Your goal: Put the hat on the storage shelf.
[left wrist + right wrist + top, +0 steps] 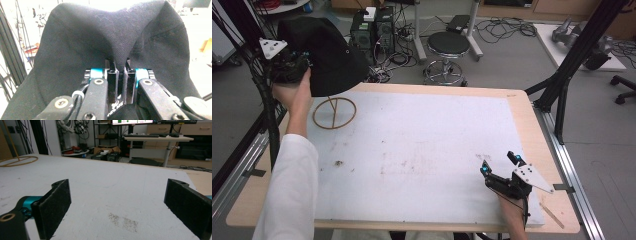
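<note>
Right gripper (499, 164) low over the near right part of the white mat (422, 150), jaws spread wide with nothing between them, pads (53, 206) hovering above a faint smudge on the mat. Held from below by a hand at the table's near edge.

Farther off, at the far left corner: left gripper (119, 65) raised above the table, jaws pinched tight on a fold of the black hat (329, 52), fabric bunching up and draping to both sides of the jaws. Hat lifted clear of the mat, hanging just above the wooden stand (334, 112), whose ring base rests on the mat's far left corner with its thin upright rod rising toward the hat.

Beyond the table: a round black stool (448, 45) on the floor.
</note>
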`<action>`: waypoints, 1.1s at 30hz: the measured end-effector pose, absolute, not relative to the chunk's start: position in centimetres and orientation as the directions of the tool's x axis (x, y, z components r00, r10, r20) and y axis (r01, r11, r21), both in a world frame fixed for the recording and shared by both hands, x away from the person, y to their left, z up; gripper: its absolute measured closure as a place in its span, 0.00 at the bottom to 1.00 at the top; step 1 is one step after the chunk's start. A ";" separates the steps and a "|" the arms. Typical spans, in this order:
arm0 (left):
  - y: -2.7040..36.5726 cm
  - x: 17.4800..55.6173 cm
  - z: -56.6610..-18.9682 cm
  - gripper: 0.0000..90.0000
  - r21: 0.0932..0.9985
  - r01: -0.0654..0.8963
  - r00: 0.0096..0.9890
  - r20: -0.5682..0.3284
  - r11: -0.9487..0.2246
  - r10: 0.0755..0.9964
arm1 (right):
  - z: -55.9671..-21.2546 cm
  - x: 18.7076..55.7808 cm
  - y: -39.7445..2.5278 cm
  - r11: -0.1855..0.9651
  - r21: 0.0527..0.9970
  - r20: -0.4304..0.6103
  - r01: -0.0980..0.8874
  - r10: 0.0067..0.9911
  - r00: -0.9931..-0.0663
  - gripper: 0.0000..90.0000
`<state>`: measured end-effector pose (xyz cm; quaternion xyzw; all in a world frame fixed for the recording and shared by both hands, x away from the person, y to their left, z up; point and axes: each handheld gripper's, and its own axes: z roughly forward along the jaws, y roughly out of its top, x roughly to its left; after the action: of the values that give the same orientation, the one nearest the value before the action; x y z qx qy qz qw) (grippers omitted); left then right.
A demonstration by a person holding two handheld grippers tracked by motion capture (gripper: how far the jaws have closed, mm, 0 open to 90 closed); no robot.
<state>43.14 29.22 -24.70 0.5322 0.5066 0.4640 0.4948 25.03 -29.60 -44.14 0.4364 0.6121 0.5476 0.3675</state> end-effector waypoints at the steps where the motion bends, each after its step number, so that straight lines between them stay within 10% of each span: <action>1: 29.2 43.1 -24.7 0.95 0.997 0.081 0.053 -0.006 0.002 0.999 | -44.1 25.0 -29.6 0.020 0.991 0.027 0.131 0.937 -0.349 0.07; 23: 30.7 41.9 -26.4 0.91 0.991 0.121 0.049 -0.066 0.059 0.997 | -44.1 25.0 -29.6 0.007 0.990 0.041 0.138 0.939 -0.341 0.07; 31: 31.2 41.4 -26.5 0.82 0.991 0.112 0.057 -0.080 0.073 0.995 | -43.9 24.9 -29.2 0.041 0.992 -0.001 0.115 0.943 -0.333 0.07; 33: 31.3 41.3 -26.5 0.67 0.991 0.107 0.051 -0.084 0.078 0.995 | -43.9 24.9 -29.2 0.036 0.993 0.002 0.112 0.946 -0.325 0.07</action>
<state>41.28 31.28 -26.49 0.5184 0.5314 0.4385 0.5067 24.86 -29.18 -43.88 0.4347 0.6080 0.5413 0.3852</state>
